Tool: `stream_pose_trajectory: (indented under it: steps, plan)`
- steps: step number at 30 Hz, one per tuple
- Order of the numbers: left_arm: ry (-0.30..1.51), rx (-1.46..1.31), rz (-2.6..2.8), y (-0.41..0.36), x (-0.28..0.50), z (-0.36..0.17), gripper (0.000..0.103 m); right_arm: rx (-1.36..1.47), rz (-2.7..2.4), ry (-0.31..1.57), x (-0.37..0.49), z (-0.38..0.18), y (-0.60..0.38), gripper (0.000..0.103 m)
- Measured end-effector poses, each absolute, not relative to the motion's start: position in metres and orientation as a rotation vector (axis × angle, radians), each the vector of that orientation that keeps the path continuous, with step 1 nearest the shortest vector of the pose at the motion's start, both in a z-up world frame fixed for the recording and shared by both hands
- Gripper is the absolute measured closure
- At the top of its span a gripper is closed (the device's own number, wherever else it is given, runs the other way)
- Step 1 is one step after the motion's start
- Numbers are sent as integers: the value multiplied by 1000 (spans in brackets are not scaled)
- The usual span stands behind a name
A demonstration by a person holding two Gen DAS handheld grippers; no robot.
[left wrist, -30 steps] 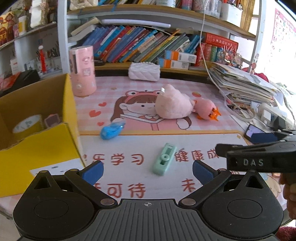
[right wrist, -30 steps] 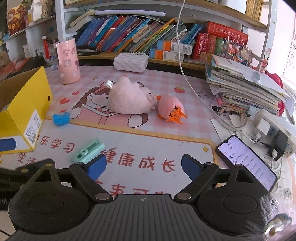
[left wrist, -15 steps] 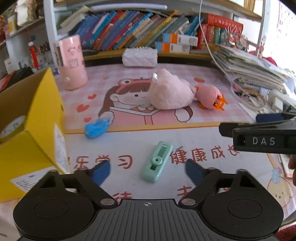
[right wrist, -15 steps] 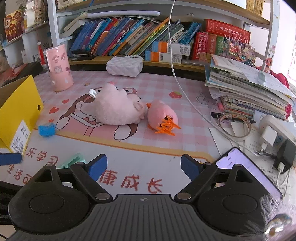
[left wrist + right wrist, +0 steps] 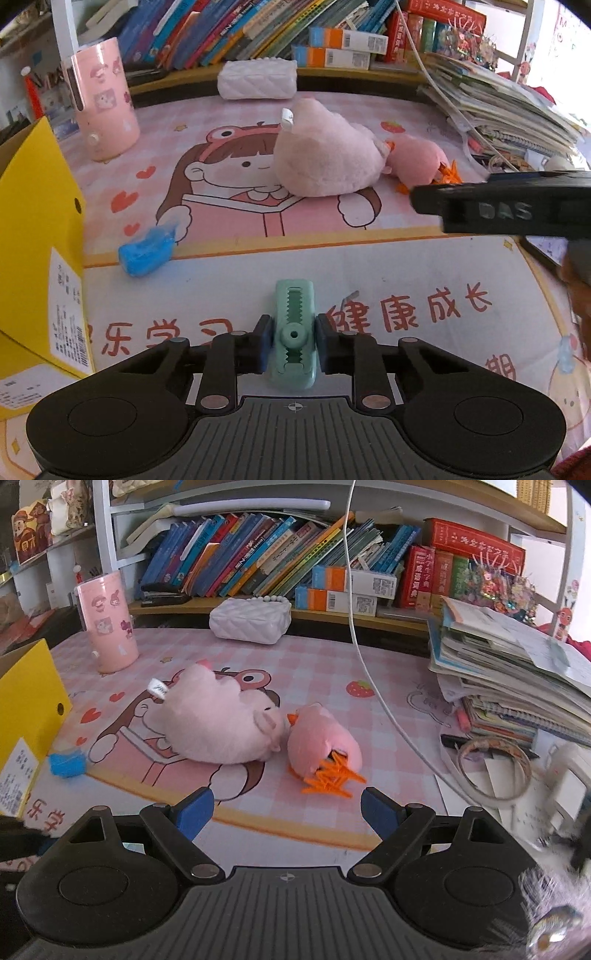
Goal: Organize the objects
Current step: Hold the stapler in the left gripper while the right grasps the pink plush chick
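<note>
From the left wrist, the left gripper has just closed its jaws on the mint-green plastic toothed clip, lying on the smooth printed desk mat; a crumpled blue wrapper and yellow cardboard box sit leftward. From the right wrist, the right gripper gapes empty before the fluffy pink plush and orange-legged plush.

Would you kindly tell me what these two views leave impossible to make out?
- Inside of the yellow box: left wrist view, cut by the left edge; only outer walls show.
- Near end of the green utility knife: left wrist view, hidden under the left tool.
- White adapter: right wrist view, motion-blurred at the right edge.
- Box label print: left wrist view, too small to read.
</note>
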State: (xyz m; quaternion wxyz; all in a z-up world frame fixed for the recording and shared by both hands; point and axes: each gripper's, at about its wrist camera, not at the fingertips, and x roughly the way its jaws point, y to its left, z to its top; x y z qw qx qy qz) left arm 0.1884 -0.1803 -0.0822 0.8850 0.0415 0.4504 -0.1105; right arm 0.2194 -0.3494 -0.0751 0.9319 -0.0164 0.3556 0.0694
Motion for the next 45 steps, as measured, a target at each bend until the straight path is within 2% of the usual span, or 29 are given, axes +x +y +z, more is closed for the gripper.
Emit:
stream_pose_trajectory:
  steps: [9,17,19,22,33,45]
  plan:
    - [901,-10,-238,-165,183,-57,80,-111,95,724,266,-92,-357,17]
    - [889,-100,-255,-157,174,-45,80,-215,151,796,303,-114,-353,37]
    - [885,-110,-250,-155,173,-43,80,-204,155,801,308,-113,-353,46]
    - [877,-125,-240,-151,171,-42,80,-169,140,810,307,-110,-356,50]
    - [837,-154,-271,-136,157,-36,80,19,90,869,235,-85,-364,50]
    - [787,-175,-298,-92,115,-24,80,64,163,879,147,-55,-305,50]
